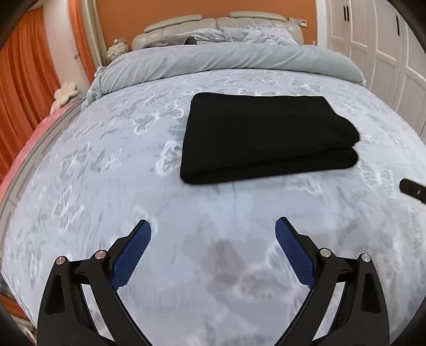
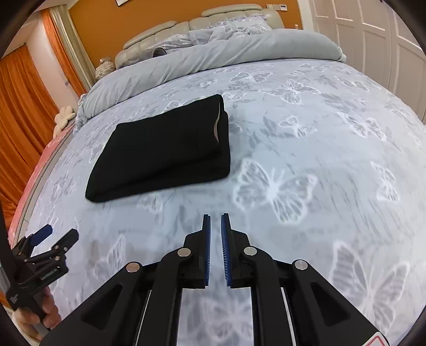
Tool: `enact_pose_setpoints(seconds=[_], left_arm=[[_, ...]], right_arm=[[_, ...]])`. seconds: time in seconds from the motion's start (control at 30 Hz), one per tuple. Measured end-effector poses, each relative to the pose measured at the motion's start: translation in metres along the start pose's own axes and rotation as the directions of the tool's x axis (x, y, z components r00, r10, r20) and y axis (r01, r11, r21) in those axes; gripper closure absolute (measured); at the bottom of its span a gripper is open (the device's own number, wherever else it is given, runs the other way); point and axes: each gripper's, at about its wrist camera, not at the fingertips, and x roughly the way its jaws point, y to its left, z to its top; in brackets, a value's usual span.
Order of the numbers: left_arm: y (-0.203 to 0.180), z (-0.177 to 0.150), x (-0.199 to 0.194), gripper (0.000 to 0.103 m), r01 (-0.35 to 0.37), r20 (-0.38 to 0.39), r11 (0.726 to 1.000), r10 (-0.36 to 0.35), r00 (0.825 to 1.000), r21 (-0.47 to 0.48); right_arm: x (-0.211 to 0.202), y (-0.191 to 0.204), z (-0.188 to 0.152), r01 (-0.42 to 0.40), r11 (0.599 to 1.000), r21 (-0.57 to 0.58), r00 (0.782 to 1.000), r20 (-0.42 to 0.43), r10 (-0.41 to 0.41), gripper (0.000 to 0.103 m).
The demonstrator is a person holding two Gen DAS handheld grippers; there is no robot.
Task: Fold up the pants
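Now folded pants point(image 1: 269, 138) lie on the bed point(image 1: 106, 186), left tongs point(image 1: 213, 229) wide, right tongs point(image 2: 215, 221) nearly closed, empty.

Your folded pants point(image 1: 266, 138) lie flat on the bed point(image 1: 106, 186), at 12 o'clock from your left tongs point(image 1: 213, 226) and at 11 o'clock from your right tongs point(image 2: 215, 221). Behind the pants, a rolled duvet point(image 1: 226, 61) crosses the bed, with pillows point(image 1: 239, 34) and headboard point(image 1: 213, 22) beyond. Your left tongs sit at 9 o'clock from the right.
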Motion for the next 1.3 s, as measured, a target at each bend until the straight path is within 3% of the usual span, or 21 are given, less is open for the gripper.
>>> enact_pose_setpoints(seconds=[0.13,0.3,0.43,0.7,0.87,1.13,1.23,1.3], left_arm=[[0.009,-0.022,-0.021,0.008,0.015,0.011,0.999,-0.015,1.0,-0.049],[0.013,-0.031,-0.042,0.007,-0.008,0.088,0.999,0.011,0.996,-0.037],[0.015,-0.033,-0.047,0.007,-0.009,0.095,0.999,0.013,0.995,-0.039],[0.023,-0.033,-0.044,0.007,0.002,0.082,0.997,0.004,0.997,-0.077],[0.026,-0.039,-0.046,0.007,0.006,0.096,0.996,0.003,0.995,-0.092],[0.022,-0.048,-0.052,0.007,0.012,0.114,0.997,-0.003,0.993,-0.076],[0.018,-0.049,-0.05,0.007,0.015,0.106,0.998,-0.008,0.994,-0.064],[0.015,-0.049,-0.049,0.007,0.008,0.107,0.998,-0.002,0.994,-0.055]], right_arm=[[-0.015,0.003,-0.023,-0.003,1.0,-0.029,0.999,0.032,0.003,0.079],[-0.032,0.022,-0.042,0.011,0.994,-0.107,0.994,0.106,0.0,0.078],[-0.034,0.035,-0.048,0.023,0.989,-0.145,0.992,0.126,-0.005,0.078],[-0.03,0.039,-0.048,0.025,0.993,-0.118,0.991,0.135,-0.009,0.078],[-0.036,0.035,-0.055,0.033,0.996,-0.08,0.987,0.16,-0.02,0.068],[-0.03,0.038,-0.064,0.034,0.995,-0.091,0.99,0.137,-0.022,0.067],[-0.03,0.041,-0.065,0.039,0.996,-0.084,0.989,0.146,-0.026,0.058],[-0.03,0.043,-0.065,0.04,0.995,-0.087,0.988,0.151,-0.027,0.058]])
